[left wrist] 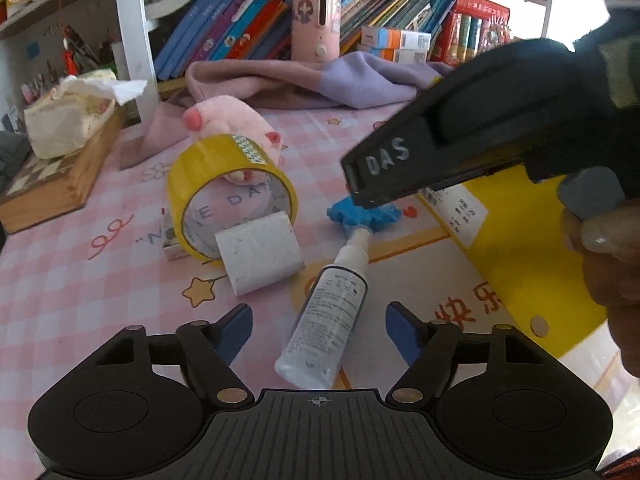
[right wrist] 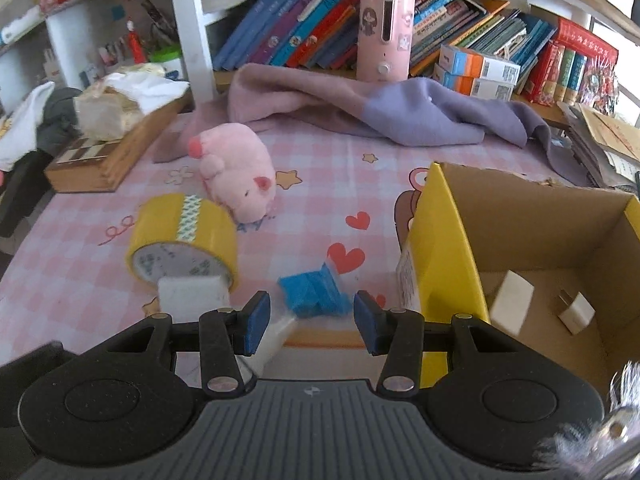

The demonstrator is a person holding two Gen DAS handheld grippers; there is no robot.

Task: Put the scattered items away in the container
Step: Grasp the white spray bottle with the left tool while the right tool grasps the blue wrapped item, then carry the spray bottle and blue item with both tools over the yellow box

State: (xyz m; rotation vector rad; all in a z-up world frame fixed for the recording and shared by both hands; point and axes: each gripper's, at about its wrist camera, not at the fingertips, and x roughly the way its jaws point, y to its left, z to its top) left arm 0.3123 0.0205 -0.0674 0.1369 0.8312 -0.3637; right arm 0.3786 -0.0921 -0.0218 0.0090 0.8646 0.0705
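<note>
A white spray bottle lies on the pink checked tablecloth between the fingers of my open left gripper. A blue crumpled item lies at its nozzle; in the right wrist view it sits just ahead of my open, empty right gripper. A yellow tape roll leans by a white block. A pink plush pig lies behind. The yellow cardboard box stands on the right, holding small white items.
A lilac blanket lies at the back before a shelf of books and a pink dispenser. A wooden box with a tissue pack stands at the left. Papers pile at the far right.
</note>
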